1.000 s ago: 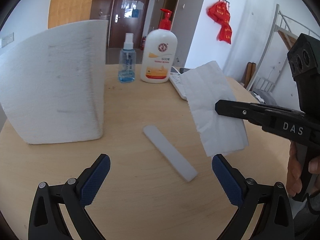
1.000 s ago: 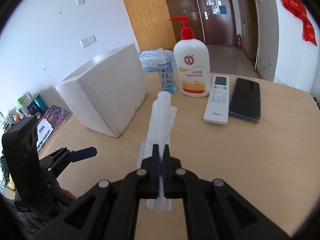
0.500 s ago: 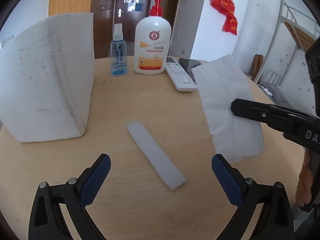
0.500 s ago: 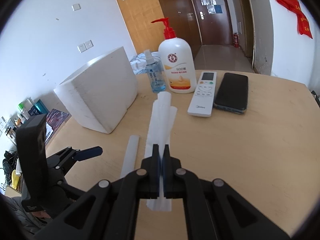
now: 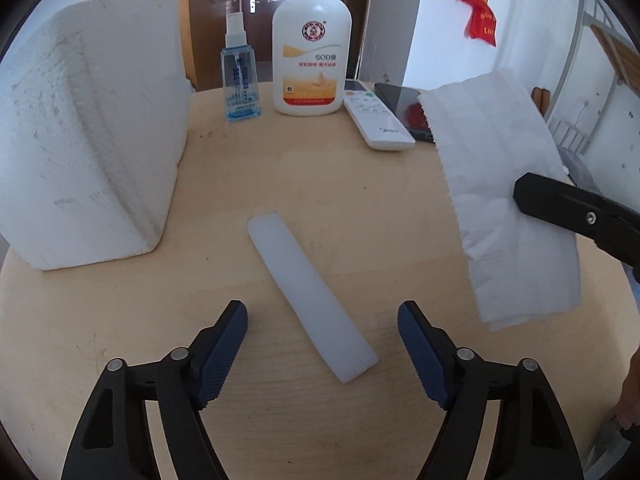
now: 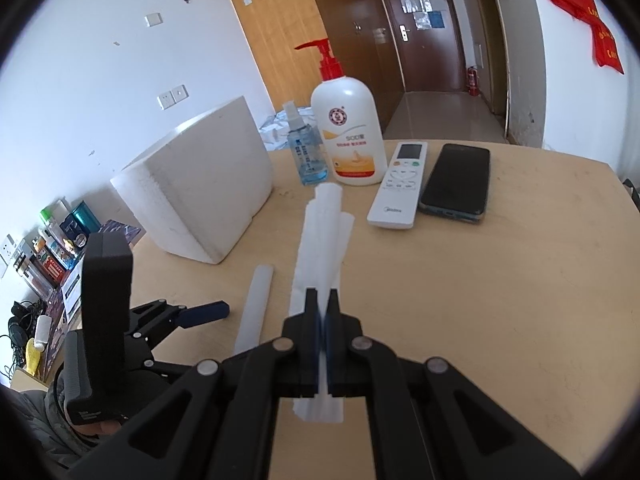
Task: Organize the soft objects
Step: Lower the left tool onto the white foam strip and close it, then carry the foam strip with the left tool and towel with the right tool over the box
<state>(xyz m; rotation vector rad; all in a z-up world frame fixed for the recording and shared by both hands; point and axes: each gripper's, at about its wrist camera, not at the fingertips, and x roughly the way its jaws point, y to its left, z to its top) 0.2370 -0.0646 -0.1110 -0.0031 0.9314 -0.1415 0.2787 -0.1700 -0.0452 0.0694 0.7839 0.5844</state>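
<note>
White bottle (image 5: 312, 56) labelled "SOD", remote (image 5: 376, 120) marked "Midea"

2 bottles (image 5: 311, 46), 1 tissue (image 5: 506, 192), 1 strip (image 5: 310, 294)

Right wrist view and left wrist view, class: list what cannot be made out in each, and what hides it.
- Right wrist view: the tissue where the right gripper clamps it, hidden by the jaws.
- Left wrist view: the phone, partly behind the tissue and the remote.
- Left wrist view: the pump bottle nozzle, cut off by the top edge.
</note>
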